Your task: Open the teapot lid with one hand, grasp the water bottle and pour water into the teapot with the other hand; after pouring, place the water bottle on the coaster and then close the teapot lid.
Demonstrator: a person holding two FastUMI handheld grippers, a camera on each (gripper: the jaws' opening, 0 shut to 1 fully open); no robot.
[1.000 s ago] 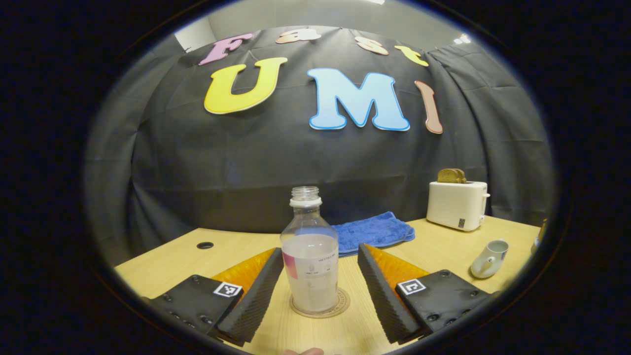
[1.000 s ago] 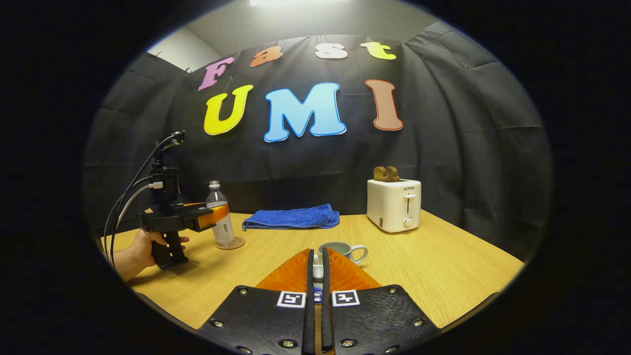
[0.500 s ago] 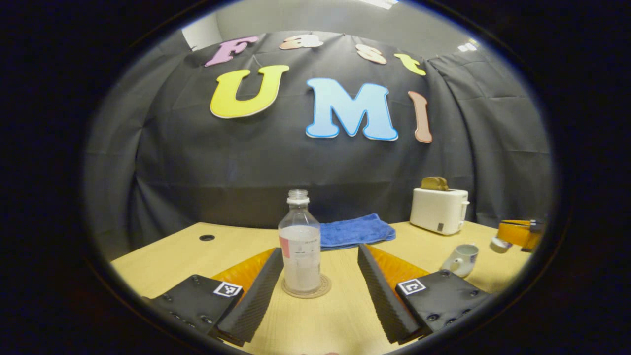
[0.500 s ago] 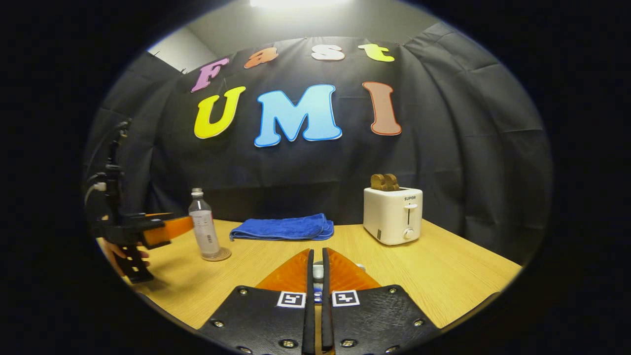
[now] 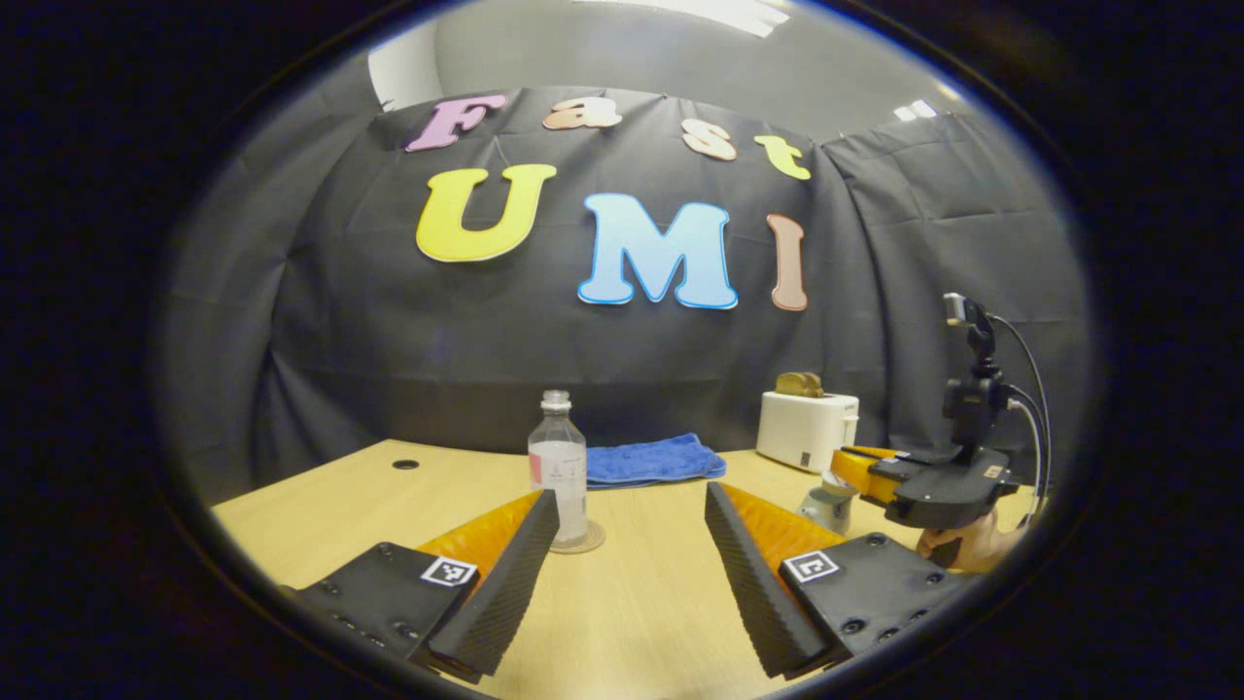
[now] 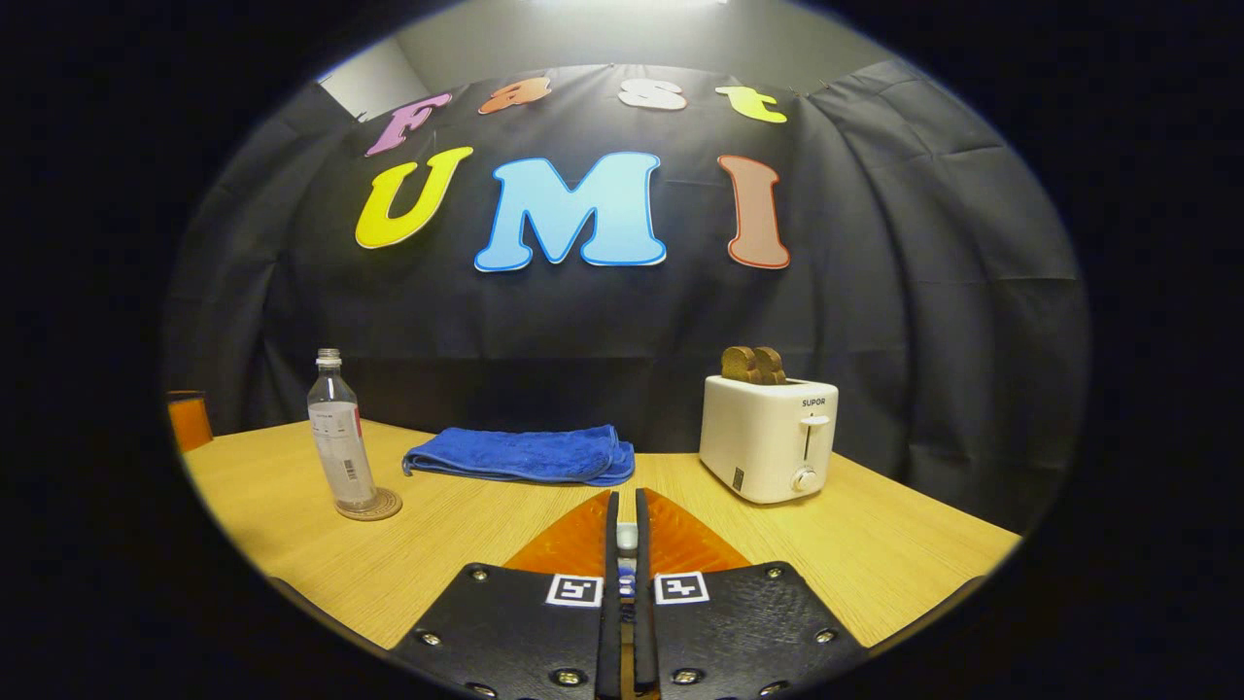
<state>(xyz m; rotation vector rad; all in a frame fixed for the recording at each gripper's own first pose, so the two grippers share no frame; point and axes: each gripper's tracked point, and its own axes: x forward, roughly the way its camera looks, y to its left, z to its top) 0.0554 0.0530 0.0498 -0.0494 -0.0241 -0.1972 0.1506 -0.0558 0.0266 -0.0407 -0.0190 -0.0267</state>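
- Bottle stands upright on the coaster on the table, uncapped, partly filled, ahead of the left gripper and just beyond its left finger.
- Left gripper: jaws spread wide and released, nothing between them; the bottle sits past the fingertips, apart from both.
- Right gripper: jaws clenched nearly together, with a small pale thing pinched in the narrow slit between the fingers. It looks like the lid's knob, though too little of it shows to be sure.
- In the left gripper view, the right gripper shows off to the right of the jaws, held by a hand, with its tips directly over the teapot.
- Teapot sits on the table to the right of the left jaws, beyond the right finger; whether the lid is seated on it I cannot tell.
- In the right gripper view, the bottle and coaster lie far to the left of the jaws.
- Cloth, blue and folded, lies ahead of the jaws, slightly left.
- Toaster with bread in its slots stands ahead and to the right.
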